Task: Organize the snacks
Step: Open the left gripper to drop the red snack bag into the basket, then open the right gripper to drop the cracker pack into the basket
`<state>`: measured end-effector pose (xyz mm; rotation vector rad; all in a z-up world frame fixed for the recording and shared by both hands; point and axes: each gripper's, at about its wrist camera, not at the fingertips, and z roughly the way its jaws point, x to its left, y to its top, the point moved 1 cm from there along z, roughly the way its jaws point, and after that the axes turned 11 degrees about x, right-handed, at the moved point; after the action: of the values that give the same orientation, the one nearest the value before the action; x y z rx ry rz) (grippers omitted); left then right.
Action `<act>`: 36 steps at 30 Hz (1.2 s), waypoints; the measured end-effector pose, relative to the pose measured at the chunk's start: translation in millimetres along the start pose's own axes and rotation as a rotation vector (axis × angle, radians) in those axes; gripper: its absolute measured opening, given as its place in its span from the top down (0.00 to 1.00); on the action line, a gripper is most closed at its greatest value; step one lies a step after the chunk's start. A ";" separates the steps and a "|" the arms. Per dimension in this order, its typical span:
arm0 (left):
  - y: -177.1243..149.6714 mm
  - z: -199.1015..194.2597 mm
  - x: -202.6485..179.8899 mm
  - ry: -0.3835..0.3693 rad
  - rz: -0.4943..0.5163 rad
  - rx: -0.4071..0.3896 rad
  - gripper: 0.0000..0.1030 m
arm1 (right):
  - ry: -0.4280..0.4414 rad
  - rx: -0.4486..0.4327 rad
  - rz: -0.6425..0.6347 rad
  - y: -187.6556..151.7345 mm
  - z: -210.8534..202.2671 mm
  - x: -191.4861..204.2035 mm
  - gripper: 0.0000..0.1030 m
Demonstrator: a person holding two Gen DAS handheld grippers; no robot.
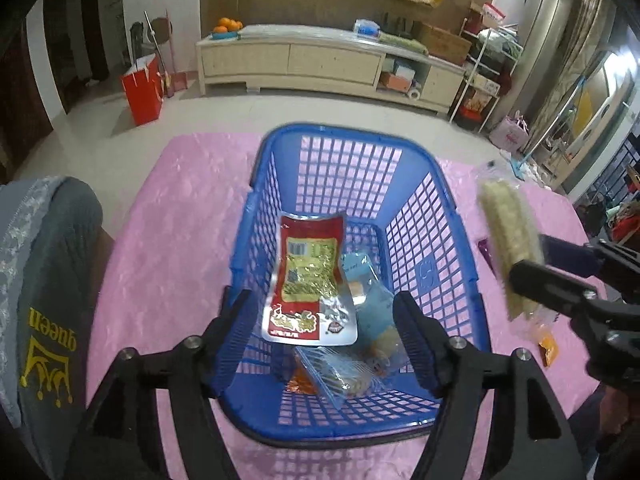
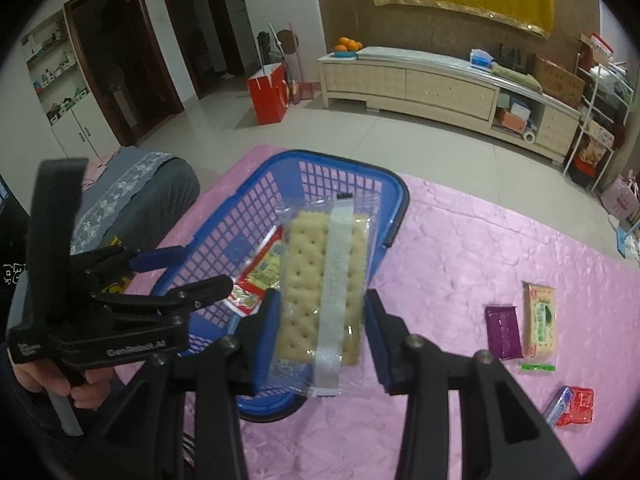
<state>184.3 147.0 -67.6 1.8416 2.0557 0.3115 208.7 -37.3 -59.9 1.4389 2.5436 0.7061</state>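
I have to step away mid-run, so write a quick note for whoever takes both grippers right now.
Left gripper: open, empty, above the blue basket.
Right gripper: shut on a clear-wrapped cracker pack, beside the basket.
Done: red pouch and a few clear packets are in the basket.
Left: drop the crackers in, then collect the purple pack, green-labelled pack and red packet from the pink cloth.

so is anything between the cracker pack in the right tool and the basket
Nothing visible blocks it. The cracker pack is held in the right tool beside the blue basket, whose top is uncovered. The left tool, jaws open and empty, hangs over the basket's near end.
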 end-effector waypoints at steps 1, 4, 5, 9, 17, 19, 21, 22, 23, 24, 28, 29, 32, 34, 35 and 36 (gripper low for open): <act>0.0 -4.9 -0.4 0.010 0.004 -0.009 0.34 | 0.000 0.000 -0.005 1.3 -0.5 1.9 0.55; 1.8 -19.1 2.0 0.032 0.020 -0.039 0.34 | 0.000 0.002 -0.017 6.6 0.9 5.7 0.55; 2.9 -22.1 3.3 0.038 0.022 -0.045 0.34 | 0.001 0.003 -0.020 8.7 1.8 6.6 0.55; 8.1 -26.0 9.4 0.054 0.020 -0.061 0.34 | 0.003 0.005 -0.020 16.7 6.6 6.3 0.55; 21.4 -7.7 21.4 0.069 0.011 -0.049 0.34 | -0.020 0.046 -0.032 36.5 33.2 5.5 0.55; 22.8 -4.6 23.6 0.066 0.008 -0.047 0.34 | -0.042 0.053 -0.042 38.7 40.0 5.9 0.55; 23.5 -0.7 24.7 0.069 0.012 -0.045 0.34 | -0.056 0.060 -0.051 40.1 46.1 5.4 0.55; 22.9 1.1 25.2 0.071 0.013 -0.043 0.34 | -0.057 0.065 -0.053 40.7 49.0 4.8 0.55; 23.4 3.0 26.1 0.072 0.011 -0.040 0.34 | -0.058 0.070 -0.052 41.4 51.4 3.7 0.55; 24.0 3.6 26.4 0.068 0.008 -0.037 0.34 | -0.059 0.074 -0.052 42.0 53.1 2.7 0.55; 22.4 8.5 26.3 0.063 0.001 -0.029 0.34 | -0.053 0.086 -0.056 44.3 61.1 -0.8 0.55; 22.4 9.3 26.1 0.063 -0.003 -0.028 0.34 | -0.056 0.083 -0.054 44.0 61.6 -1.7 0.55; 21.3 9.8 22.2 0.052 0.000 -0.028 0.34 | -0.082 0.102 -0.043 43.6 66.4 -4.6 0.33; 19.8 9.4 19.3 0.056 0.004 -0.029 0.34 | -0.093 0.092 -0.054 40.1 64.2 -5.0 0.11; 18.2 8.7 17.9 0.056 0.005 -0.030 0.34 | -0.112 0.081 -0.062 37.0 61.3 -4.8 0.07; 17.0 7.9 18.1 0.055 0.004 -0.028 0.34 | -0.126 0.071 -0.064 35.2 58.8 -5.7 0.06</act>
<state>201.5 166.4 -70.3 1.8407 2.0730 0.3949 258.8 -7.4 -96.1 1.3700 2.5283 0.5029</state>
